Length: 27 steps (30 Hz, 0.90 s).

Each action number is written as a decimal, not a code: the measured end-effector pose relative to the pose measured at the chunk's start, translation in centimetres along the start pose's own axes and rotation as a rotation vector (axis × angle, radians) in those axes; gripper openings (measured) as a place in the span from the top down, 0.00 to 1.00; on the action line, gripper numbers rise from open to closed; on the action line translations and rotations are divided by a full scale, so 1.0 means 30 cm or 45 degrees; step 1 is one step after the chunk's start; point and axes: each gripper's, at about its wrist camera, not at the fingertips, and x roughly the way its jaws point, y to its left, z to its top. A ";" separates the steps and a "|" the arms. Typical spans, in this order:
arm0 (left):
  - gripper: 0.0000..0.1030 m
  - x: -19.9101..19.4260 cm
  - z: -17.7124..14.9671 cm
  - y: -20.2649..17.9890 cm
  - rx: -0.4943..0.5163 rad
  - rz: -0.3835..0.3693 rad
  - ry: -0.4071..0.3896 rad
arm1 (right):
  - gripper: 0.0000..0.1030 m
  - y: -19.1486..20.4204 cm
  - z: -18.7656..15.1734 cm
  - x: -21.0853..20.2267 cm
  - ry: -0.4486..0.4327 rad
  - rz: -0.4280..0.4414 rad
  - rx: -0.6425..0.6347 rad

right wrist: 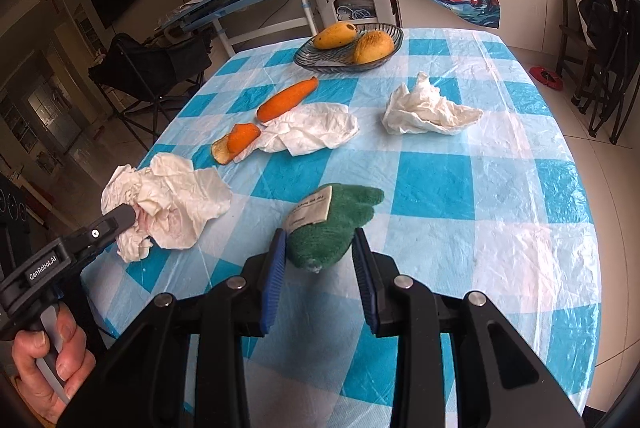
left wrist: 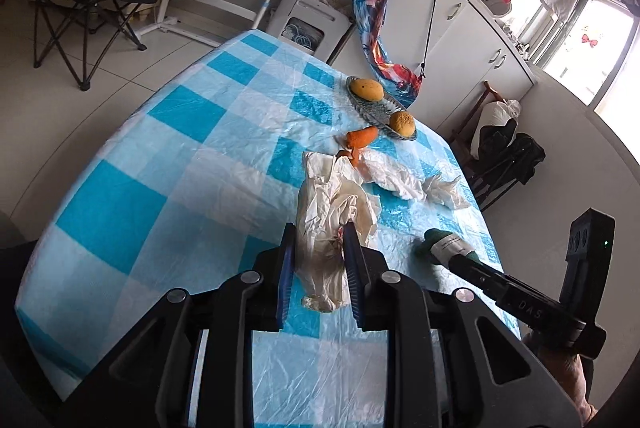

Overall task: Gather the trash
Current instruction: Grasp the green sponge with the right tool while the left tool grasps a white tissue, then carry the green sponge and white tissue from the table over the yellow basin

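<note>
On the checked tablecloth (right wrist: 440, 180), left gripper (left wrist: 318, 248) is clamped on a stained crumpled tissue (left wrist: 328, 220) at the near-left edge. Right gripper (right wrist: 318, 252) is closed on a green cloth (right wrist: 332, 224). Step in hand: gathering trash. Next, probably: carry the tissue off, then fetch the two other tissues (right wrist: 312, 132) and carrot peel (right wrist: 224, 150).
</note>
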 end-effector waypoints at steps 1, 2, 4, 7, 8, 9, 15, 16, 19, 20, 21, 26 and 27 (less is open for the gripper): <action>0.68 -0.008 -0.007 0.013 -0.004 0.009 0.005 | 0.67 0.005 -0.006 -0.002 0.004 -0.002 -0.003; 0.57 -0.014 -0.012 0.020 -0.013 0.022 0.005 | 0.67 0.009 -0.012 -0.004 0.007 -0.005 -0.005; 0.38 -0.022 -0.011 0.031 -0.035 0.053 -0.014 | 0.67 0.013 -0.025 -0.007 0.016 -0.014 -0.003; 0.32 -0.005 -0.010 0.015 -0.002 0.084 -0.017 | 0.67 0.012 -0.056 0.001 0.041 -0.038 -0.006; 0.32 0.005 -0.012 0.012 0.013 0.091 -0.010 | 0.67 0.013 -0.068 0.006 0.051 -0.046 -0.007; 0.32 0.014 -0.014 0.007 0.025 0.097 -0.006 | 0.67 0.017 -0.076 0.001 0.037 -0.055 -0.016; 0.75 0.032 -0.042 0.024 0.034 0.033 0.040 | 0.71 0.040 -0.109 -0.025 0.006 -0.072 -0.045; 0.77 0.020 -0.045 0.027 0.039 0.028 0.029 | 0.71 0.047 -0.114 -0.031 -0.003 -0.067 -0.050; 0.78 -0.019 -0.060 0.036 0.052 0.022 0.012 | 0.72 0.074 -0.128 -0.054 -0.032 -0.043 -0.062; 0.78 -0.030 -0.069 0.039 0.056 0.023 0.008 | 0.72 0.084 -0.134 -0.061 -0.038 -0.034 -0.064; 0.78 -0.041 -0.078 0.042 0.059 0.025 0.007 | 0.72 0.092 -0.139 -0.066 -0.042 -0.024 -0.064; 0.78 -0.102 -0.121 0.041 0.092 0.030 -0.011 | 0.72 0.128 -0.167 -0.094 -0.070 0.005 -0.073; 0.78 -0.115 -0.127 0.037 0.100 0.030 -0.019 | 0.72 0.132 -0.170 -0.097 -0.073 0.007 -0.075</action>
